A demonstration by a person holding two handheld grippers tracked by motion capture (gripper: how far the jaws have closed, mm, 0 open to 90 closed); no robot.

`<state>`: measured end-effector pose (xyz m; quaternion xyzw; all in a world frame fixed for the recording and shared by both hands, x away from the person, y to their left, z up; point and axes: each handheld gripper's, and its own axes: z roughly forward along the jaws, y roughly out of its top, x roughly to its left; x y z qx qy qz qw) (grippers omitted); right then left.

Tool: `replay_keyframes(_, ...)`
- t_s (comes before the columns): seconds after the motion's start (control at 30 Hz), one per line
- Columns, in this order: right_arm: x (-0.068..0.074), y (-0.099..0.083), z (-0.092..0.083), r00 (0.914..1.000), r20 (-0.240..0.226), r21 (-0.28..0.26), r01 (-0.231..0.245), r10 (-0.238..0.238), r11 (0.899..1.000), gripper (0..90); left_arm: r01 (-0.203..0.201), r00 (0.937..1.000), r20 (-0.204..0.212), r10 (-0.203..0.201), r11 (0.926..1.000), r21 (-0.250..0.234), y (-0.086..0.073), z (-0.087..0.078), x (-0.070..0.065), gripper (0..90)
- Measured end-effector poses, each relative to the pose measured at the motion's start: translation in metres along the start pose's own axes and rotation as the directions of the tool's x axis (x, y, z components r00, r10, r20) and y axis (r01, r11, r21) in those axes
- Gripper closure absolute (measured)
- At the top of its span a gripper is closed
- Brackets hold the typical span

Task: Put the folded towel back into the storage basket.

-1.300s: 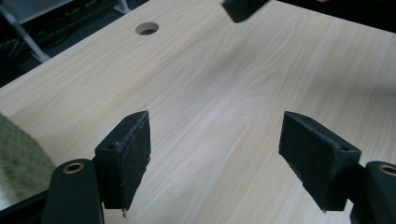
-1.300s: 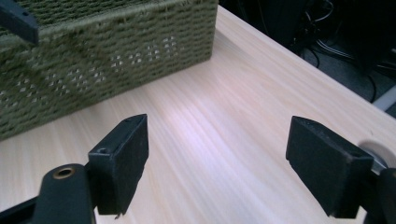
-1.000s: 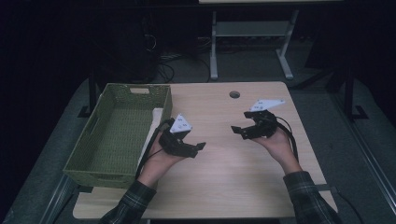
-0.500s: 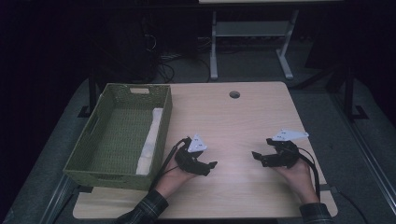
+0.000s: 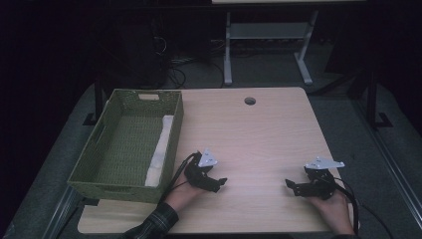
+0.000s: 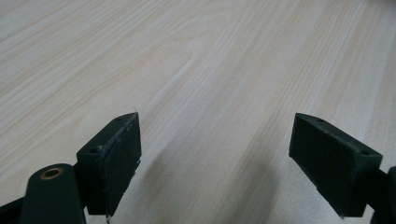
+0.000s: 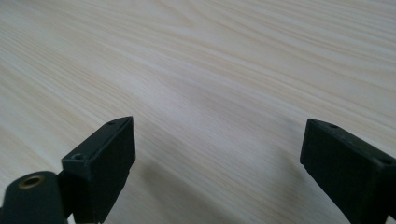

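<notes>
Left gripper (image 5: 211, 178): low over the worktop (image 5: 259, 134) near the front edge, left of centre, just right of the basket's front-right corner. Jaws point toward the worktop's right side. Jaws have just been opening; now wide apart, nothing btwn them. Left gripper view: bare wood grain btwn and beyond both black jaws.

Right gripper (image 5: 298, 188): near the front-right corner of the worktop, held by the right hand (image 5: 334, 211). Jaws point left, toward the left gripper; the two are well apart. Jaws have just been opening; now wide apart, nothing btwn them. Right gripper view: bare wood only ahead of the jaws.

Green basket (image 5: 99, 144): along the left edge of the worktop, its front-left part overhanging the edge. Inside it, a pale long item (image 5: 160, 152) lies against the right wall, running front to back; what it is cannot be told.

Round cable hole (image 5: 250, 101): near the rear edge, approx. centre.

Neither gripper touches the basket or the pale item.
</notes>
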<state>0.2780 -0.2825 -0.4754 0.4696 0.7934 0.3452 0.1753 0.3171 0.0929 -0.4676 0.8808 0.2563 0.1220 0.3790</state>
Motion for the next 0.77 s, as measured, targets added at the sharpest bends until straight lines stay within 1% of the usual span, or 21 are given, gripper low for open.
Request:
replay_keyframes(0.03,-0.0004,-0.0015,0.0003,1.0000,0.008,-0.003,0.001,-0.001,1.000,10.1,-0.004,1.0000,0.002,0.004,1.0000,0.006,-0.0006,0.0011,-0.0006,16.4)
replay_keyframes(0.1,-0.0007,-0.0027,0.0019,1.0000,0.005,0.005,-0.004,0.004,1.000,10.1,-0.024,0.9997,-0.008,0.025,0.9994,0.027,-0.0029,0.0053,-0.0027,16.4)
replay_keyframes(0.13,-0.0005,-0.0035,0.0037,1.0000,0.006,0.009,0.000,0.000,1.000,9.6,-0.024,0.9997,0.000,0.024,0.9995,0.020,-0.0045,0.0070,-0.0035,16.4)
replay_keyframes(0.17,0.0011,-0.0032,0.0044,0.9997,0.018,0.013,0.017,-0.017,1.000,9.6,-0.014,0.9999,0.006,0.014,0.9997,0.020,-0.0049,0.0075,-0.0034,16.0)
replay_keyframes(0.27,0.0011,-0.0037,0.0045,0.9998,0.014,0.008,0.016,-0.016,1.000,9.4,-0.004,0.9998,0.017,0.004,1.0000,0.006,-0.0063,0.0085,-0.0038,16.0)
replay_keyframes(0.3,0.0011,-0.0043,0.0046,0.9999,0.012,0.007,0.011,-0.011,1.000,9.1,-0.005,0.9998,0.020,0.005,0.9999,0.009,-0.0063,0.0084,-0.0033,16.0)
replay_keyframes(0.37,0.0005,-0.0051,0.0049,0.9998,0.012,-0.001,0.014,-0.014,1.000,8.5,0.000,0.9996,0.030,0.000,1.0000,0.010,-0.0064,0.0087,-0.0025,16.0)
replay_keyframes(0.47,0.0013,-0.0050,0.0051,0.9999,0.013,0.000,0.008,-0.008,1.000,7.9,0.000,0.9995,0.030,-0.001,1.0000,0.009,-0.0065,0.0087,-0.0025,16.0)
replay_keyframes(0.7,0.0015,-0.0034,0.0076,0.9998,0.004,0.011,0.020,-0.020,1.000,3.2,0.001,0.9995,0.030,-0.001,0.9999,0.010,-0.0065,0.0087,-0.0024,15.9)
replay_keyframes(0.77,0.0017,-0.0032,0.0079,0.9998,0.003,0.011,0.020,-0.020,1.000,3.0,0.001,0.9995,0.030,-0.002,0.9999,0.011,-0.0064,0.0087,-0.0024,15.9)
